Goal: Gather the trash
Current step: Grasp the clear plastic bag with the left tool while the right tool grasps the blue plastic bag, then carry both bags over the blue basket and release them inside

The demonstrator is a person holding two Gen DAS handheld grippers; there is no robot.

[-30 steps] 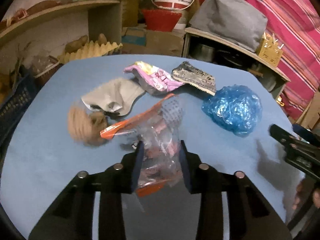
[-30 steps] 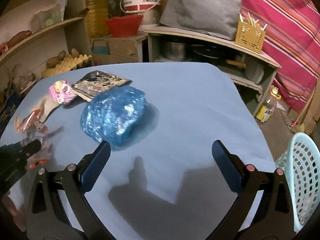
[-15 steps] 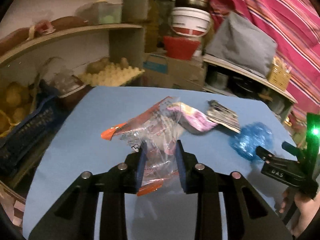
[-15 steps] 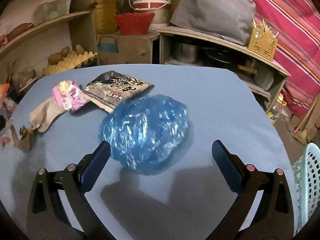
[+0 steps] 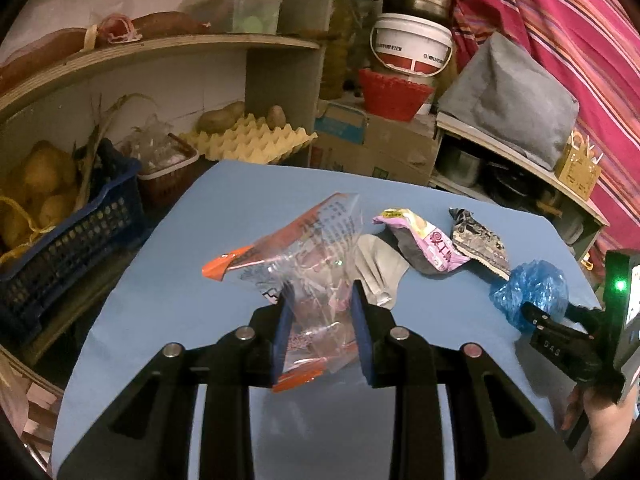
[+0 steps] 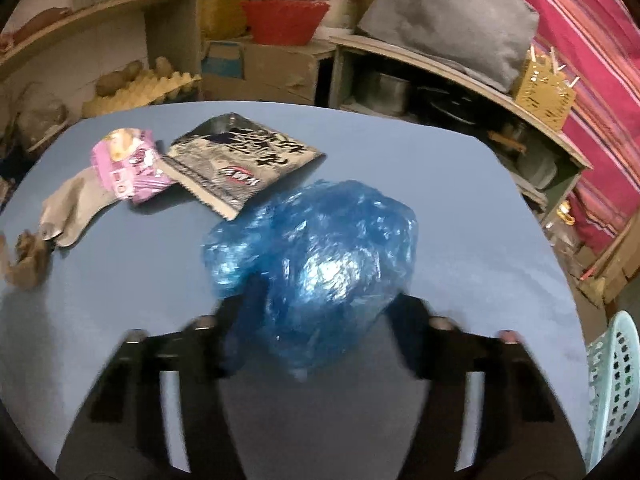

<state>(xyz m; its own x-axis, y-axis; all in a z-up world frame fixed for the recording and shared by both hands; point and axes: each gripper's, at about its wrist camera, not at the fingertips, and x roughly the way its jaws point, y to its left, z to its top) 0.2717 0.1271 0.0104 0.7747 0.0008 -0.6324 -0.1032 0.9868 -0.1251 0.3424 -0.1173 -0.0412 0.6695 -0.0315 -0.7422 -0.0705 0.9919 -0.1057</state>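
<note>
My left gripper is shut on a clear plastic bag with orange edges and holds it above the blue table. My right gripper has closed in around a crumpled blue plastic bag, its blurred fingers pressing the bag's sides; the bag also shows in the left wrist view. A pink wrapper, a black-and-white snack packet, a grey wrapper and a brown crumpled scrap lie on the table.
A light teal perforated basket stands off the table's right edge. Shelves with a dark blue crate, an egg tray, a red bowl and a white bucket surround the table's far side.
My right gripper moved forward and closed from wide open onto the blue bag. My left gripper kept the clear bag and lifted it higher above the table.
</note>
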